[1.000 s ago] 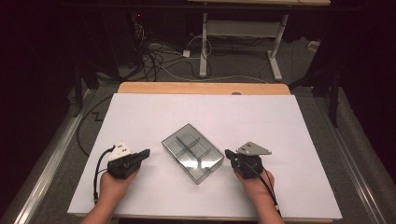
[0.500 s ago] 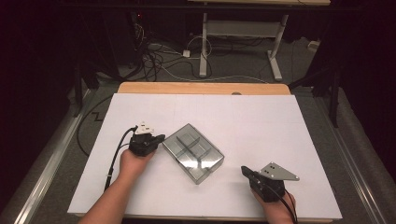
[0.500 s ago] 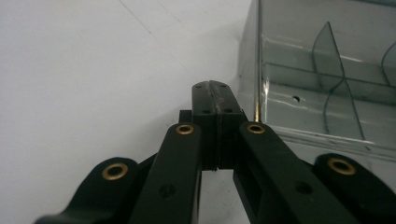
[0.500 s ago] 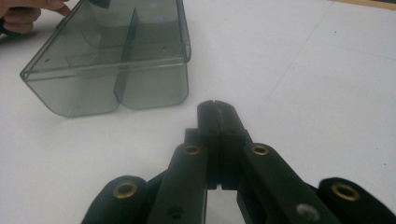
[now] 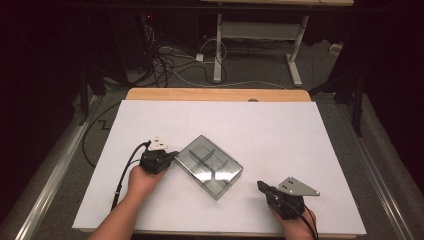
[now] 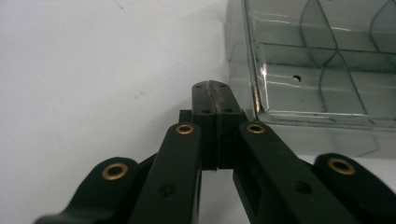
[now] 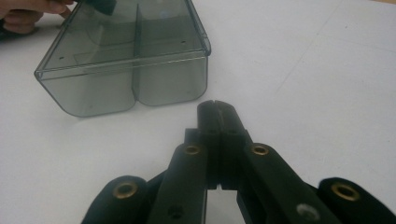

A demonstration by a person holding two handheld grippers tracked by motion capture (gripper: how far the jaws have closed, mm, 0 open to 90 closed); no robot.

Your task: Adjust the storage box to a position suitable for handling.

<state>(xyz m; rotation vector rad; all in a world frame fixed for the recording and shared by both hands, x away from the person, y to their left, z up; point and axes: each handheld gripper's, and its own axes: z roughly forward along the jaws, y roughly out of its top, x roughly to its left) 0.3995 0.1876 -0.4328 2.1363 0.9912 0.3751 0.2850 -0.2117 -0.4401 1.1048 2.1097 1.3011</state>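
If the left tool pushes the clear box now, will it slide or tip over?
The clear plastic box will probably slide: it is low and wide, lying flat on the smooth white table. It looks empty, so likely light. The shut left tool sits near one corner, so a push there may turn it rather than move it straight.

Each hand carried a black two-jaw gripper. The left gripper bore a pale, whitish three-cornered plate on top, and a black cable trailed from its rear along the forearm. The right gripper carried a grey three-cornered plate dotted with small dark holes, its own black cable running back over the hand. Up close, the jaws were matt black plastic links pinned with brass-coloured rivets and small recessed screws. Both forearms were bare, without sleeves.
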